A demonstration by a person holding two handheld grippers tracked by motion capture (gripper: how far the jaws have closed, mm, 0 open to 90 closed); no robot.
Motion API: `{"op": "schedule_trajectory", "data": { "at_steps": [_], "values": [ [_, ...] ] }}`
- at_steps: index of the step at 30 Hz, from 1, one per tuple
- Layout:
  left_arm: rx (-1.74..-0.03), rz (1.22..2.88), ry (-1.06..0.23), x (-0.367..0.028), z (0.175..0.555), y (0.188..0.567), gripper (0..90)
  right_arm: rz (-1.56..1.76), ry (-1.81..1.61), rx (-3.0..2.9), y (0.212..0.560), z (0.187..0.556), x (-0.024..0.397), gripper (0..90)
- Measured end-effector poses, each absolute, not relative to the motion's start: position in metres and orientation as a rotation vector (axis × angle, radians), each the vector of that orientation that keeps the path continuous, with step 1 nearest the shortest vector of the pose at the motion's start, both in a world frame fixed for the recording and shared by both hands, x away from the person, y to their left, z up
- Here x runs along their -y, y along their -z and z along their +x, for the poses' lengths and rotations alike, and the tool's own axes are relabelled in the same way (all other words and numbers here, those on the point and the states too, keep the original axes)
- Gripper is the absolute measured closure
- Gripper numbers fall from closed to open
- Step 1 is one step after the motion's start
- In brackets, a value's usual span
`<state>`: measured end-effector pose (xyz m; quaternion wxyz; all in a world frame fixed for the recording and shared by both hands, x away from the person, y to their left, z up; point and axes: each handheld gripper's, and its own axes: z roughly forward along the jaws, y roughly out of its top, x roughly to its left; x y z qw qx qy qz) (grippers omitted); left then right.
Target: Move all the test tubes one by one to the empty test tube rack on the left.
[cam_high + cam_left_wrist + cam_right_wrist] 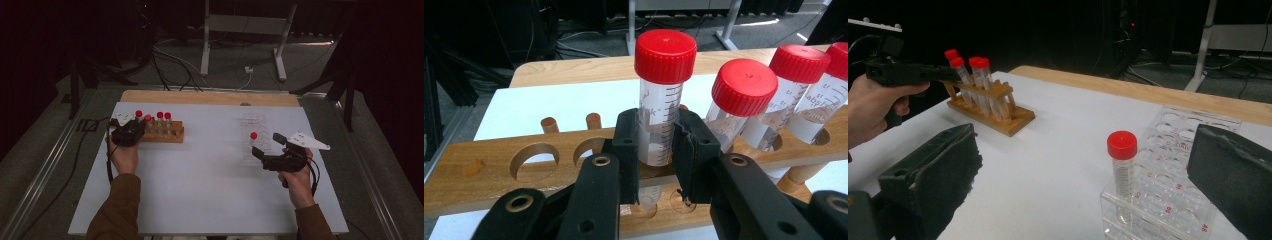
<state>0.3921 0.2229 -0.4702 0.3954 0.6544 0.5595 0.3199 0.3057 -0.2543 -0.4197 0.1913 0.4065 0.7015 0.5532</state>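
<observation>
left gripper view: the left gripper (658, 150) clamps a red-capped tube (662, 100) standing in the wooden rack (489, 180). right gripper view: the right gripper (1083, 175), jaws wide apart and holding nothing, faces a capped tube (1121, 165) in the clear rack (1173, 200). high view: both racks well apart on the table (200, 190).

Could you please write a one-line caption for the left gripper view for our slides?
Left hand-held gripper shut on a red-capped tube standing in the wooden rack.
</observation>
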Motion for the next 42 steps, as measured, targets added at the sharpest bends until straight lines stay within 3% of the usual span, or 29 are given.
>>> {"op": "schedule_trajectory", "data": {
  "at_steps": [8,15,23,33,42],
  "values": [
    [-1.416,1.670,-0.809,-0.223,0.391,0.469,70.6,1.144,-1.553,-1.970,0.420,0.306,0.255,0.0],
    [-1.401,1.658,-0.735,-0.227,0.388,0.469,56.2,1.149,-1.552,-1.968,0.420,0.306,0.255,0.0],
    [-1.399,1.631,-0.678,-0.238,0.376,0.468,46.2,1.150,-1.552,-1.962,0.421,0.306,0.254,0.0],
    [-1.382,1.567,-0.658,-0.242,0.348,0.468,18.0,1.150,-1.545,-1.956,0.420,0.306,0.253,0.0],
    [-1.305,1.578,-0.628,-0.234,0.324,0.455,2.4,1.126,-1.536,-1.949,0.414,0.307,0.249,0.0]
  ]
}}
